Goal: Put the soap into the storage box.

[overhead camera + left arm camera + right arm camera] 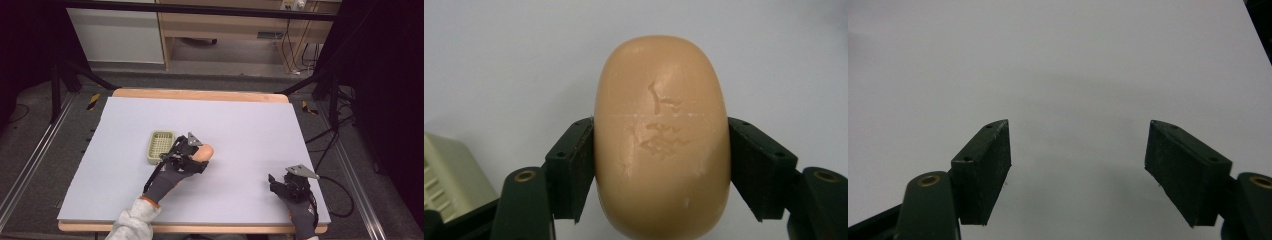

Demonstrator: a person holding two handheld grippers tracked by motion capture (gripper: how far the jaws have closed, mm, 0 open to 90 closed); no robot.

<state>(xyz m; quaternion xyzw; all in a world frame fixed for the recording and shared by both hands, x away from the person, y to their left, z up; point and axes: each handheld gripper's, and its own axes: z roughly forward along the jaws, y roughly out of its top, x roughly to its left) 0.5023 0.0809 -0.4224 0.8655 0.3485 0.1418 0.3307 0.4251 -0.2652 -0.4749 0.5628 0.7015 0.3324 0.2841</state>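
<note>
A: High view first. Left gripper (196,156) mid-table, clamped on a soap (205,151), peach, oval. Tray (160,147) just beside it, to its left. Right gripper (291,186) near the front right corner, well apart from both.

B: Right jaws?

A: Wide apart, holding nothing. Table (250,125) has a pale lilac-grey top with a wood edge. Beyond it a grey floor, a wooden desk, black frame bars, and cables on the right.

B: Left gripper view?

A: Soap (661,135) sits between both pads, gripped at its lower half, the stamped face toward the camera. A tray corner (449,172) shows at lower left. The surface behind is plain and matte.

B: Risk?

A: My guess: the soap is smooth and rounded, and the pads hold below its widest point, so it could squirt forward if squeezed harder or tilted. I can't tell whether it rests on the table or is lifted.

B: Right gripper view?

A: Right gripper (1078,165) with its jaws spread, bare table (1058,60) between them. Low risk here; it is idle.
</note>
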